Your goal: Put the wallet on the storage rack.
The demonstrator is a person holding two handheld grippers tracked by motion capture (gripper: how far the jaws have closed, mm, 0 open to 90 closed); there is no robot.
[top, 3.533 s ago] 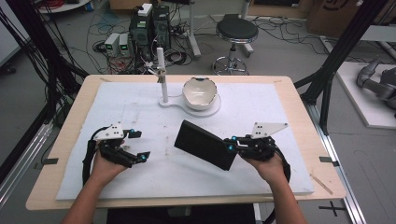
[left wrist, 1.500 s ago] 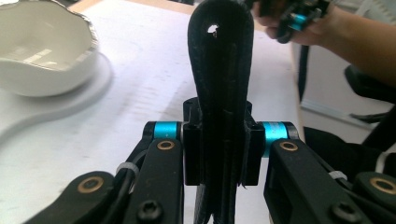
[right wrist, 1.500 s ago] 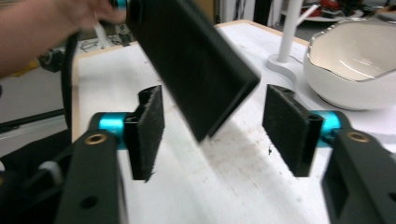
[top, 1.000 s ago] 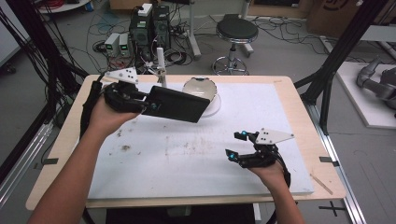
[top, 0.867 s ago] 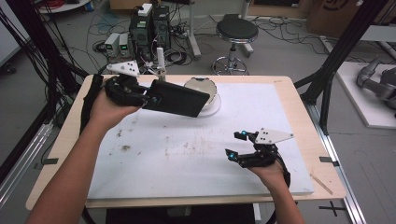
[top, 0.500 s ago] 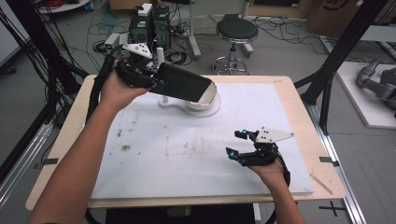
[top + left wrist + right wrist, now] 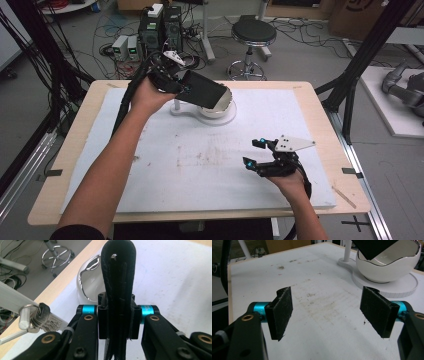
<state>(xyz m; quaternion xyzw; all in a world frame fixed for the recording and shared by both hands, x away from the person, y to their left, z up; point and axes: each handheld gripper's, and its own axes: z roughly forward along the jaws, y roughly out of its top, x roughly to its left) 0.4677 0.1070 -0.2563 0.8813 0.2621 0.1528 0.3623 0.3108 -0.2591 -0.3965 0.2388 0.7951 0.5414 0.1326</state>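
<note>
A black leather wallet (image 7: 204,91) hangs tilted over the white egg-shaped bowl (image 7: 226,101) at the table's far middle. My left gripper (image 7: 186,86) is shut on the wallet's near end. In the left gripper view the wallet (image 7: 117,277) stands edge-on between the pads, with the bowl (image 7: 91,282) just beyond it. A bunch of keys (image 7: 41,318) hangs from a white rod beside that gripper. My right gripper (image 7: 253,152) rests near the front right of the mat, open, with nothing between its pads (image 7: 282,312). From there the bowl (image 7: 387,267) shows under the wallet's corner (image 7: 372,246).
The bowl sits on a round white base (image 7: 220,117) with a thin upright post (image 7: 176,104). A stained white mat (image 7: 200,155) covers most of the wooden table (image 7: 90,107). A stool (image 7: 252,35) and computer boxes (image 7: 160,25) stand on the floor beyond the far edge.
My left hand has carried the wallet from the left middle of the table toward the far side, over the bowl. The right gripper has stayed still and open.
</note>
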